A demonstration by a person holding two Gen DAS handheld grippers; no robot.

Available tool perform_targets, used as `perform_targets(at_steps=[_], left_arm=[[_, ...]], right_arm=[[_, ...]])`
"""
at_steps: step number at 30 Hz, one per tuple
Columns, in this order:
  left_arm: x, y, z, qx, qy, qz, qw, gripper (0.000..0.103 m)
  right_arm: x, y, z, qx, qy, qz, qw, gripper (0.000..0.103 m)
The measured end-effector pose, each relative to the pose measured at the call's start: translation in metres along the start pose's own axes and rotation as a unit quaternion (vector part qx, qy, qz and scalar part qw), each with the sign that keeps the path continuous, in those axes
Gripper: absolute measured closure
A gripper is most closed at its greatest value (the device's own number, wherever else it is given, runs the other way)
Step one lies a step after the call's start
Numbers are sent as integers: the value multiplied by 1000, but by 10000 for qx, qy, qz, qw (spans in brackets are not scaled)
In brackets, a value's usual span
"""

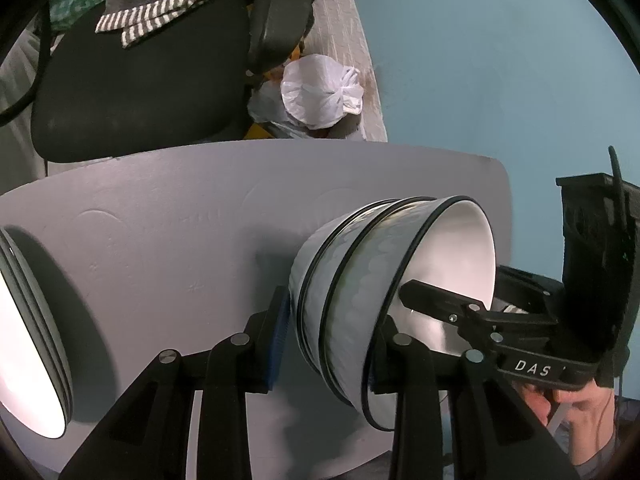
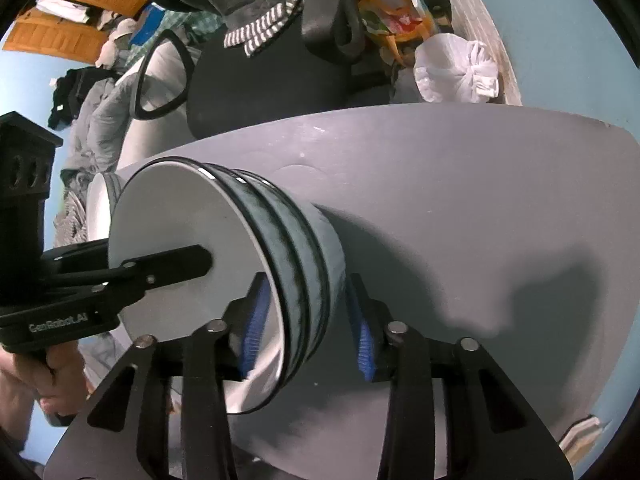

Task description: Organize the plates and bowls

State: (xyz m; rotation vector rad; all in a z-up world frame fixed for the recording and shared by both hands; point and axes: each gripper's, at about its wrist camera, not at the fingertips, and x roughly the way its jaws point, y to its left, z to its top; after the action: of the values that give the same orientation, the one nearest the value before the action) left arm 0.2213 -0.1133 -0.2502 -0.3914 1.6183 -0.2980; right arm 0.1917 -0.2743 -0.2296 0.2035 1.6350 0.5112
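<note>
Two claws meet on one stack of nested bowls (image 1: 360,280) standing on a grey counter (image 1: 160,240). The left claw (image 1: 328,344) is spread around the stack's near side, one blue-padded finger (image 1: 278,344) just outside the lowest bowl, the other at the top bowl's rim; whether the pads press the stack cannot be told. Seen from the right wrist, the right claw (image 2: 308,328) straddles the same stack of nested bowls (image 2: 248,280), its left blue pad inside the top bowl and its right pad outside the wall with a gap showing, so it stands open around the rim.

The bowls are glossy white inside, pale and faintly scalloped outside, each rim edged with a thin dark line; three rims show.

A stack of plates (image 1: 32,340), white with dark edges, sits at the counter's left edge, cut off by the frame.

The counter top is matte and smooth, with rounded corners and bare surface toward its far edge and right corner. Beyond the far edge stand a black office chair (image 1: 140,92) draped with a striped cloth (image 1: 156,16) and a knotted white plastic bag (image 1: 320,92) on the floor. The light blue floor (image 1: 500,80) lies to the right.
</note>
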Motion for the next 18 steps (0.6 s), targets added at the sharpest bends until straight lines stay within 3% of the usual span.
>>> perform_targets(at_steps=[2,5,12,16,18], left_arm=[[1,0,1,81,32,124,9999,57],[2,2,3,180,45,152,9997,56],[4,10,4,64,112,-20,9999,51],[5,12,4,23,122,-129,9998,51],[5,12,4,12,121,-162,9998,52]], right_arm=[[1,-4,0,50,22,-16,10000,52],[1,-6,-2,103,-42,-109,9999,46],[-6,-1,-6,79,-353,-476,9982,46],[-4,-6,-1,313,-141,-306,9989,48],[-3,-8,1,397,-58,-193,9990,57]])
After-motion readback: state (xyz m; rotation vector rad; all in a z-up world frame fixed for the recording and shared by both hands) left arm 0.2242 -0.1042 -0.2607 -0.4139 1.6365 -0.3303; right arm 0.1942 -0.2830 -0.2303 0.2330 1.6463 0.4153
